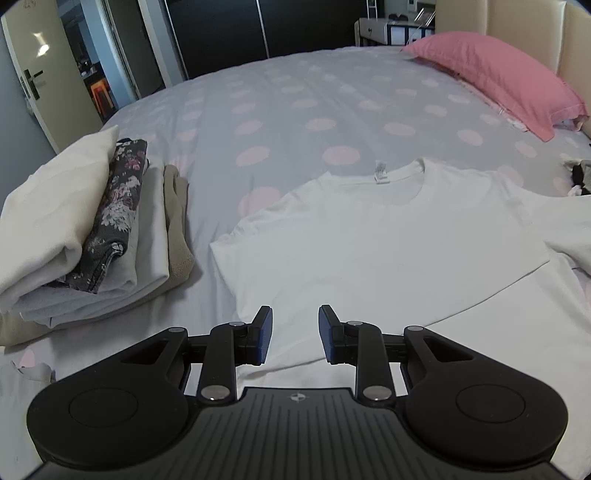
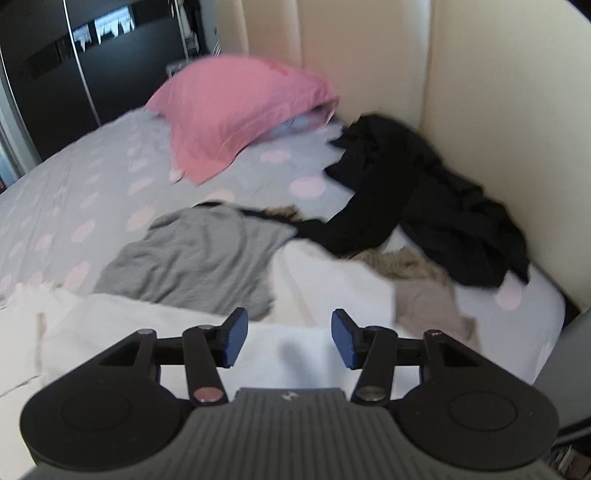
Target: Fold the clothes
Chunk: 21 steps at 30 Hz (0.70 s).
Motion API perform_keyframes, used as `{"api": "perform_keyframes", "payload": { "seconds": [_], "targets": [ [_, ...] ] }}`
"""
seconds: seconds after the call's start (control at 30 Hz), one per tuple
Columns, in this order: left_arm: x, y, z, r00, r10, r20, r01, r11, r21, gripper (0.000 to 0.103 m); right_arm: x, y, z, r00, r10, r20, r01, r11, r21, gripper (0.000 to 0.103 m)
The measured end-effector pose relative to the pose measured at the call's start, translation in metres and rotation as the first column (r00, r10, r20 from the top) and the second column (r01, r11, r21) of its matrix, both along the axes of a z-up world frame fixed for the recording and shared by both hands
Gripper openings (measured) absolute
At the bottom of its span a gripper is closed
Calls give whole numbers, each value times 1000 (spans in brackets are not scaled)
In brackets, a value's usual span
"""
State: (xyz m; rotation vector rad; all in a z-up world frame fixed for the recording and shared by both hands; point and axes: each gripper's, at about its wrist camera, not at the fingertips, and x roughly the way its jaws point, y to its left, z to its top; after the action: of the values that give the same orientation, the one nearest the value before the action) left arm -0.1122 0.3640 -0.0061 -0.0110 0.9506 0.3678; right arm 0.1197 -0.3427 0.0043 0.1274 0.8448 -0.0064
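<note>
Folded stack (image 1: 92,229) blocks left; loose clothes pile (image 2: 406,206) and headboard (image 2: 480,110) block right; bed (image 1: 295,110) beyond white shirt (image 1: 369,240) open.

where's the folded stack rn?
Left wrist view, far left: the folded stack sits on the dotted bedspread, just left of the spread white t-shirt.

On the bed (image 1: 295,96): a T-shirt (image 1: 388,236) spread flat near the front edge, collar toward the far side. Left of it, just apart, a stack of folded clothes (image 1: 92,236). At far right, a pillow (image 1: 495,77) against the headboard (image 1: 524,33). In the right wrist view, a heap of unfolded clothes (image 2: 424,206) in the corner by the headboard, before and right of the pillow, one garment (image 2: 192,254) spread at its left.
</note>
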Motion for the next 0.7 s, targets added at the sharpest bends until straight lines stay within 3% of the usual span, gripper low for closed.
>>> {"api": "perform_keyframes", "payload": {
  "seconds": [0.3, 0.33, 0.37, 0.4, 0.47, 0.7],
  "targets": [
    [11, -13, -15, 998, -9, -64, 11, 1000, 21, 25, 14, -25, -36, 999, -26, -43, 31, 993, 118, 47],
    [12, -14, -17, 998, -15, -67, 17, 1000, 24, 25, 14, -26, -38, 999, -24, -46, 30, 991, 134, 34],
    [12, -16, -18, 997, -21, -71, 23, 999, 28, 25, 13, -27, -40, 999, -22, -49, 30, 988, 149, 12],
    [12, -16, -19, 997, -26, -76, 28, 999, 32, 25, 13, -27, -41, 999, -23, -46, 30, 987, 160, 10],
    [13, -17, -19, 997, -28, -75, 30, 999, 32, 25, 8, -25, -33, 1000, -16, -15, 18, 987, 158, 3],
    [12, -18, -13, 998, -46, -40, 47, 999, 16, 25, -12, 7, 24, 992, 96, 78, -110, 976, 190, 1]
  ]
}}
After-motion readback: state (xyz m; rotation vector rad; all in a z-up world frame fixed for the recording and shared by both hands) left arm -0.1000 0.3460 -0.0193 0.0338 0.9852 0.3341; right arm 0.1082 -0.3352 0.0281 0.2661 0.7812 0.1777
